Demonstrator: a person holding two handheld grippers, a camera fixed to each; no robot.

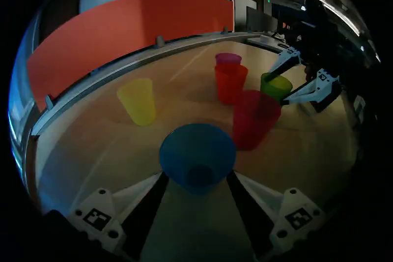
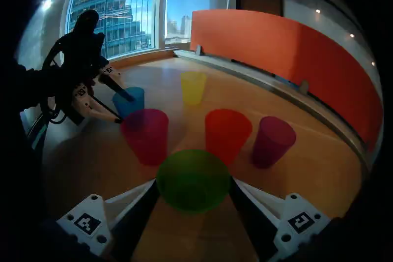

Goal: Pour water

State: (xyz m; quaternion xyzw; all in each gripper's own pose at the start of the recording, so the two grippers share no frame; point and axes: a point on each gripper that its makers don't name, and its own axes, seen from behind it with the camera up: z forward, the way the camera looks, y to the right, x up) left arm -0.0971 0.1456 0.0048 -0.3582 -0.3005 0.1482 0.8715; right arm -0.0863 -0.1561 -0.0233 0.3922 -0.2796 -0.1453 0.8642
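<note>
The left claw (image 1: 197, 177) is clamped on the blue cup (image 1: 197, 156), one finger pressing on each side. The cup is upright at 6 o'clock in the left gripper view, above the wooden bench (image 1: 98, 154). From the blue cup, the yellow cup (image 1: 137, 101) stands at 11 o'clock and the crimson cup (image 1: 253, 119) is just beside it at 2 o'clock. The orange cup (image 1: 230, 82) and the magenta cup (image 1: 228, 59) stand farther off at 1 o'clock. The right claw (image 2: 194, 183) is clamped the same way on the green cup (image 2: 193, 179), at 6 o'clock in the right gripper view. I cannot tell whether any cup holds water. An orange wall panel (image 1: 123, 31) runs behind the bench.
</note>
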